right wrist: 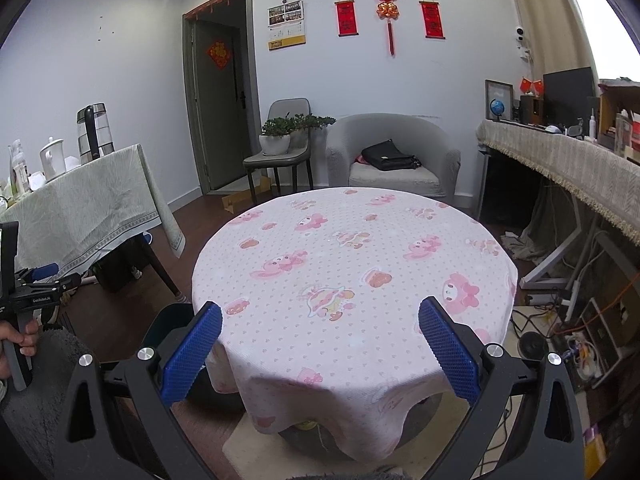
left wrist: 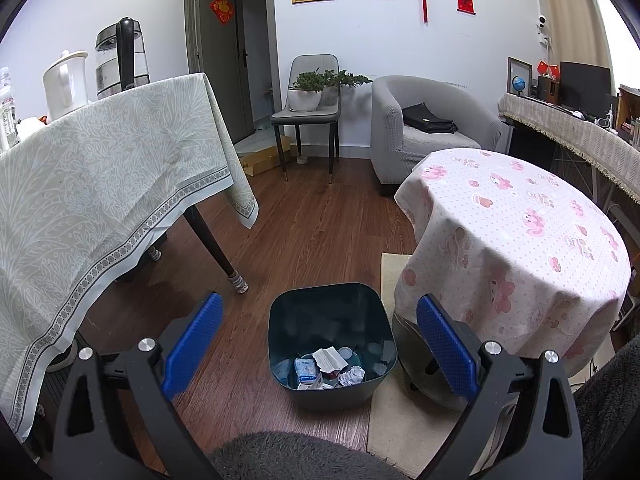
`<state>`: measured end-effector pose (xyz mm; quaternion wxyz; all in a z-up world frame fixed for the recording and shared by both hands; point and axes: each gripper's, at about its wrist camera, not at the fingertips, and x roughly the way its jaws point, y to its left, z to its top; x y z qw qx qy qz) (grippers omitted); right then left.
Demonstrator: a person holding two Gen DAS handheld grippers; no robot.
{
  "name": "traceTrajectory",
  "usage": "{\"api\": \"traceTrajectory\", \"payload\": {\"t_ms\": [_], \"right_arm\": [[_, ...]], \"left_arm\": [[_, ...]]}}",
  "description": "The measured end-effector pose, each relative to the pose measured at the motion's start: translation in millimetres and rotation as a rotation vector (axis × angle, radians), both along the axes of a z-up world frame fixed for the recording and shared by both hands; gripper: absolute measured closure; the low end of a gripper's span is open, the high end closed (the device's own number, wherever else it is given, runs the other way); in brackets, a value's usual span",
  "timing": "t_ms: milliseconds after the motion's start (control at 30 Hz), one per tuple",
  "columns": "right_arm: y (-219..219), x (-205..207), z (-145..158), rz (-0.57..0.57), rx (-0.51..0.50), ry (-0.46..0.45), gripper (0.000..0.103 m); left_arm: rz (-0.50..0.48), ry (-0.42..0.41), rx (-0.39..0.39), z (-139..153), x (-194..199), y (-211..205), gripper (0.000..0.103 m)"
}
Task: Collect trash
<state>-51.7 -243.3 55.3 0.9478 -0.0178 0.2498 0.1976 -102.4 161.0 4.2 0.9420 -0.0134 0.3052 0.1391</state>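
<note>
Left gripper [left wrist: 320,344] is held w/ jaws spread wide, nothing gripped btwn the blue pads [left wrist: 192,348]. Right gripper [right wrist: 320,348] is likewise held wide apart, pads [right wrist: 448,352] bare. In the right wrist view, the left gripper's black body [right wrist: 36,300] is seen at far left, its handle clasped by a hand [right wrist: 18,338].

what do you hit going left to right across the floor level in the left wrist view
Table with the green patterned cloth → its dark leg with a sock on the foot → dark trash bin holding paper trash → round table with the pink cartoon cloth.
</note>
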Motion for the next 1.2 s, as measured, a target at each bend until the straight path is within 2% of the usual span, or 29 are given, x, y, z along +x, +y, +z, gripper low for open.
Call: {"api": "traceTrajectory", "payload": {"t_ms": [1200], "right_arm": [[1.0, -0.4, 0.4, 0.003, -0.012, -0.001, 0.003]], "left_arm": [[-0.001, 0.004, 0.000, -1.4, 0.4, -0.3, 0.004]]}}
